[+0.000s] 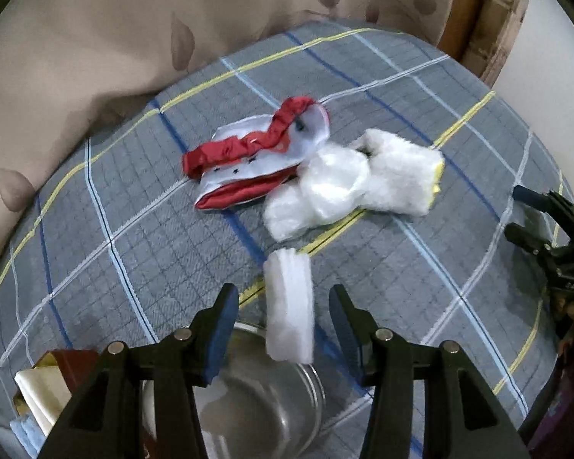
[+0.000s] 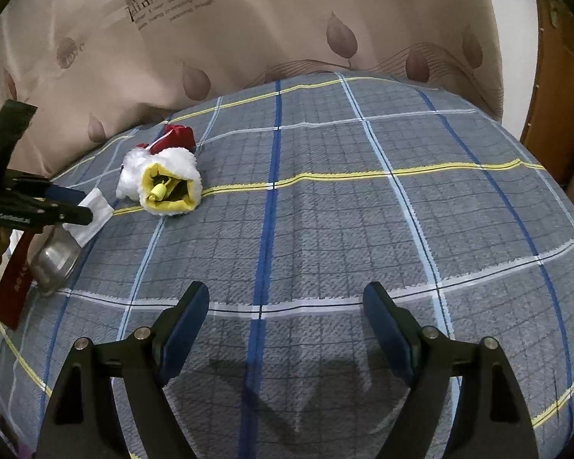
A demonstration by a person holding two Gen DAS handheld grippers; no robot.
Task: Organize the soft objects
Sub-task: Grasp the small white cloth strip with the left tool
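My left gripper (image 1: 283, 317) is open over a steel bowl (image 1: 256, 401). A white foam pad (image 1: 290, 308) is between its fingers, untouched, above the bowl's far rim. Farther on the bed lie a red and white cloth (image 1: 260, 153), a clear plastic bag (image 1: 317, 195) and a fluffy white toy (image 1: 401, 172). My right gripper (image 2: 287, 321) is open and empty above the bare plaid blanket. In the right wrist view the fluffy toy (image 2: 164, 179) shows its yellow inside, with the left gripper (image 2: 72, 202), the foam pad (image 2: 92, 214) and the bowl (image 2: 55, 264) at the left.
The plaid blanket (image 2: 325, 210) covers the whole bed. A beige leaf-print curtain (image 2: 248, 38) hangs behind it. A red and white box (image 1: 57, 375) lies left of the bowl. A wooden door (image 2: 555, 114) stands at the right.
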